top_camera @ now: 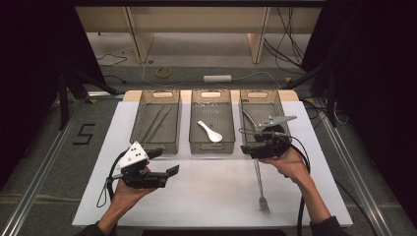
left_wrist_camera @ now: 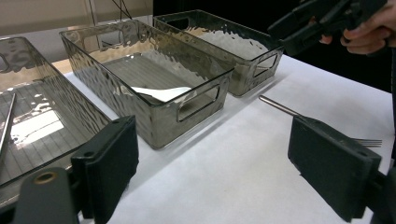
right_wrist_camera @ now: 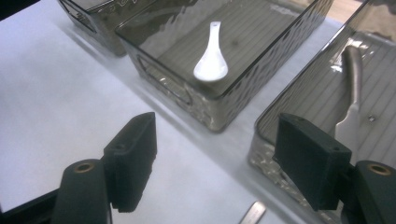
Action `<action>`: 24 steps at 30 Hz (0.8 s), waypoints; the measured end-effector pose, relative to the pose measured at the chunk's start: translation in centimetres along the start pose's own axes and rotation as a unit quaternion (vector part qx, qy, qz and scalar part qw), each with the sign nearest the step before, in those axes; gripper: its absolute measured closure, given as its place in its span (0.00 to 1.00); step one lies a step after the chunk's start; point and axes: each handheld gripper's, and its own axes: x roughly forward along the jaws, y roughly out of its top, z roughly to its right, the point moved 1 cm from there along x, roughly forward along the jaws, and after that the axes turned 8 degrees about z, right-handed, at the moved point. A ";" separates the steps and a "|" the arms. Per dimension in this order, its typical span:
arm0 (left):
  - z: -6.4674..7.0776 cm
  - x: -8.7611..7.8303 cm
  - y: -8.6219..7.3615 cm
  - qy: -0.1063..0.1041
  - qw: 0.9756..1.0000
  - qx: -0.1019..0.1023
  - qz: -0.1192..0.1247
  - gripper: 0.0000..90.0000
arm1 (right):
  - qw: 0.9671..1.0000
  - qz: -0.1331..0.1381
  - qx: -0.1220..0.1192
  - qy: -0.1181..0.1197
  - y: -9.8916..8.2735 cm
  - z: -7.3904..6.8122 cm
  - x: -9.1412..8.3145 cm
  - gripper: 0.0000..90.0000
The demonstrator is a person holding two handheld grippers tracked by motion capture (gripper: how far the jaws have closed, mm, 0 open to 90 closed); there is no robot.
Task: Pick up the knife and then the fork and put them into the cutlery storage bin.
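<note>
Worktop (top_camera: pixel 206 191), white-covered: three smoked-plastic bins in a row along far edge.
Left bin (top_camera: pixel 156 120): long thin metal utensils.
Middle bin (top_camera: pixel 212 125): white spoon (top_camera: pixel 210 132).
Right bin (top_camera: pixel 260 115): metal knife (right_wrist_camera: pixel 351 88).
Fork (top_camera: pixel 260 187): flat on worktop, in front of right bin, tines toward near edge.
Right tongs (right_wrist_camera: pixel 224 158): open, empty, above fork handle (right_wrist_camera: pixel 252 213) at right bin's front.
Left tongs (left_wrist_camera: pixel 224 168): open, empty, low over worktop in front of left bin.

Brightly lit white table (top_camera: pixel 211 191) from overhead, dark surroundings at three and nine o'clock; soft shadows, slightly blurred, glare on bins (left_wrist_camera: pixel 154 70).
</note>
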 end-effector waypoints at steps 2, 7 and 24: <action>0.0 0.0 0.0 0.000 1.000 -0.002 0.002 0.18 | 1.000 -0.001 0.001 0.002 -0.5 -0.2 0.2 0.31; 0.0 0.0 0.0 -0.002 1.000 0.000 0.000 0.18 | 1.000 -0.003 0.002 0.013 -1.4 -0.7 0.6 0.28; 0.1 0.0 0.0 -0.002 1.000 0.002 0.000 0.18 | 0.999 -0.032 -0.021 -0.003 -4.3 -0.6 1.7 0.75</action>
